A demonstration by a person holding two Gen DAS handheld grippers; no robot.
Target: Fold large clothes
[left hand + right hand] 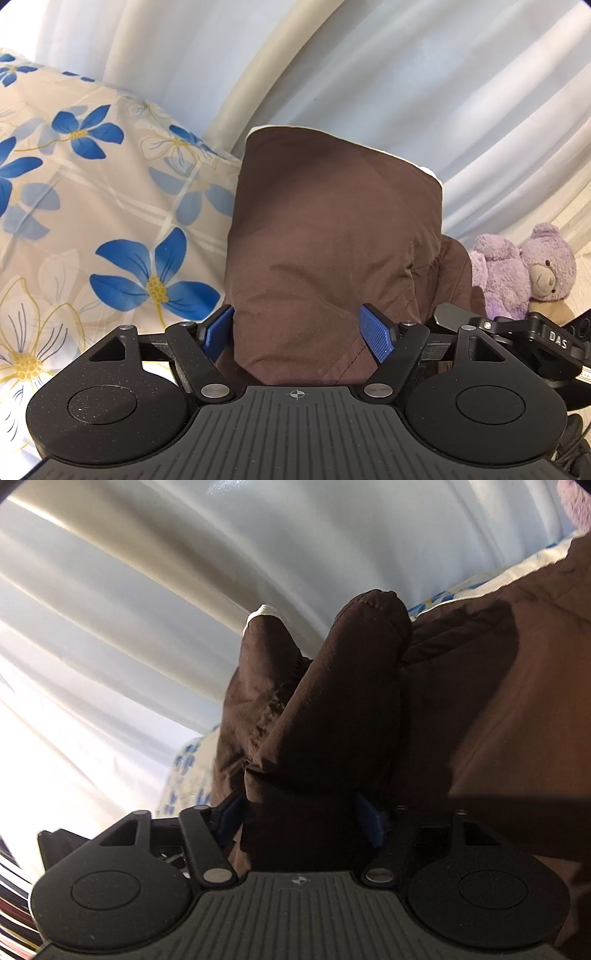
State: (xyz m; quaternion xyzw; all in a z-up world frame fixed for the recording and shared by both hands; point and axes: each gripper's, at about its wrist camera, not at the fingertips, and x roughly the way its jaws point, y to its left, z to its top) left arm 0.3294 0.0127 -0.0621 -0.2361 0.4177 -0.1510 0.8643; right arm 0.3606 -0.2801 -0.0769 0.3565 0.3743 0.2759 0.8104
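A brown garment [332, 229] lies folded in a thick stack on the flower-print bed sheet [92, 184]; a pale lining shows along its far edge. My left gripper [295, 310] stands open, its blue pads [376, 332] on either side of the stack's near end. In the right wrist view the same brown garment [332, 701] bulges up in a rounded fold between the fingers of my right gripper [295, 795], which is open; its blue pads [369, 819] are largely in shadow. More brown cloth spreads to the right.
White curtains [406, 74] hang right behind the bed. A purple teddy bear [524, 269] sits at the right beyond the garment. The other gripper's black body [535, 336] is close at the right. Something striped [11, 886] shows at the lower left.
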